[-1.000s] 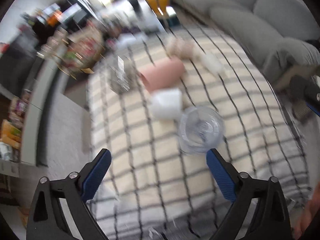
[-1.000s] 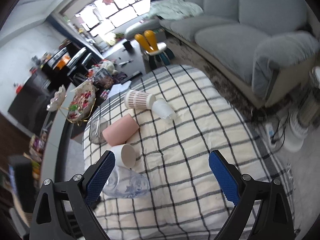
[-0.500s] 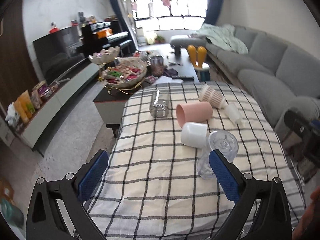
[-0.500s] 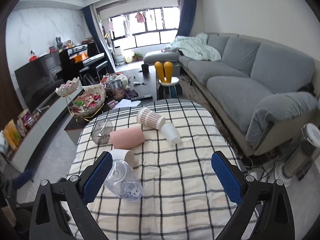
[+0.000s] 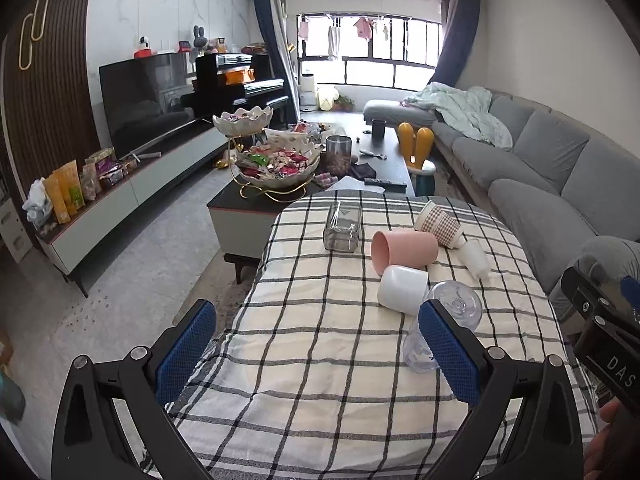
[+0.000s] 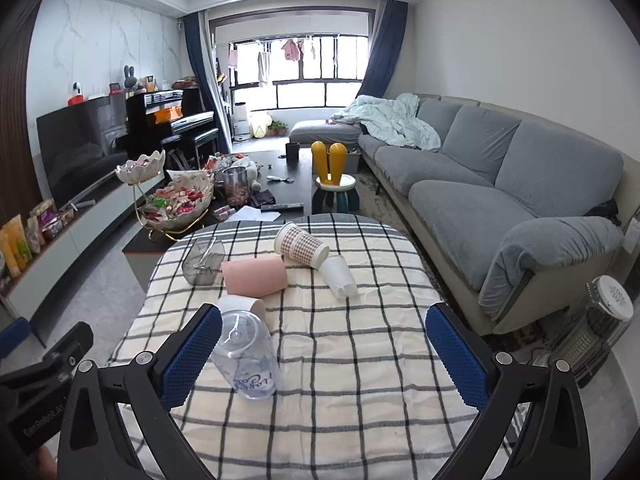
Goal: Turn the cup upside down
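Clear plastic cup [image 6: 246,360] inverted near table's left edge; printed lettering shows only in right view. Both grippers [image 5: 316,354] [image 6: 324,356] gape empty, views now steadier, raised.

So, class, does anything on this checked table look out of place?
Yes. The pink cup, white cup, checked paper cup and small translucent cup all lie tipped on their sides. Only the clear plastic cup stands mouth-down, base up.

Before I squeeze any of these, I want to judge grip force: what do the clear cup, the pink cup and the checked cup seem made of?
Clear cup: likely thin plastic; see-through, glossy, printed lettering. Pink cup: matte, opaque, probably plastic, possibly ceramic. Checked cup: looks like paper, with a printed pattern and a white rim.
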The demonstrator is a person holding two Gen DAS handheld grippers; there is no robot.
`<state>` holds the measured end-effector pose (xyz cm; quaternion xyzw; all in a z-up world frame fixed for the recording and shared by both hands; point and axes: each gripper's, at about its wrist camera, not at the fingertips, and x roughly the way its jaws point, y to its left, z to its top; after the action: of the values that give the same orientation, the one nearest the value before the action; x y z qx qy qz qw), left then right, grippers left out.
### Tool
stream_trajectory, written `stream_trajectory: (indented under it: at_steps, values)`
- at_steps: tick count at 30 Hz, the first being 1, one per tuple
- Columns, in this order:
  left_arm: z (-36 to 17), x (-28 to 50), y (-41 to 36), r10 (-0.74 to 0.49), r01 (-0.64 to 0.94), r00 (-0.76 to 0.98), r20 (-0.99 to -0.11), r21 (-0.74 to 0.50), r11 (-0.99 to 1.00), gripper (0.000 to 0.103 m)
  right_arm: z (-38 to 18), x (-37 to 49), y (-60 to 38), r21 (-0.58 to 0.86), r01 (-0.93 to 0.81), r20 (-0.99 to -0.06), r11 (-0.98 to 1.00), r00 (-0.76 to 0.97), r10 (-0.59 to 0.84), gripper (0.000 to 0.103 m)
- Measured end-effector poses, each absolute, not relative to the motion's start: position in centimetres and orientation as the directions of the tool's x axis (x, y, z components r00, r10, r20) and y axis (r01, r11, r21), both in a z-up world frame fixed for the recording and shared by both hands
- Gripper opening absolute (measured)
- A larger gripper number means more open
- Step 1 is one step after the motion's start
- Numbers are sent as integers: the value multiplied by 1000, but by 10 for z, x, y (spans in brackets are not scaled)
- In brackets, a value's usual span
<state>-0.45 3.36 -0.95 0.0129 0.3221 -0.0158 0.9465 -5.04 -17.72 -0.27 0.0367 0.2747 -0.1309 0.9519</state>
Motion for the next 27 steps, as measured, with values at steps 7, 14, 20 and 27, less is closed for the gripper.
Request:
stream_trajectory:
  at_steps: [7,14,20,27]
  values:
    - [-9,-5,31,-28,45,791,-612,13,999,103,-5,-51,-180,-5,292,-532,957,809,-249,102]
    - [-9,-5,28,-29,49,786,-618,15,999,103,-6,-51,-182,-2,296,-532,955,809,-252,102]
    - [-11,-5,27,-32,52,784,-620,14,999,103,-7,-51,-183,-2,294,-531,956,810,-251,102]
    - [-14,-3,26,-40,55,772,-635,5,998,103,-6,-51,-183,-2,294,-532,956,809,-250,102]
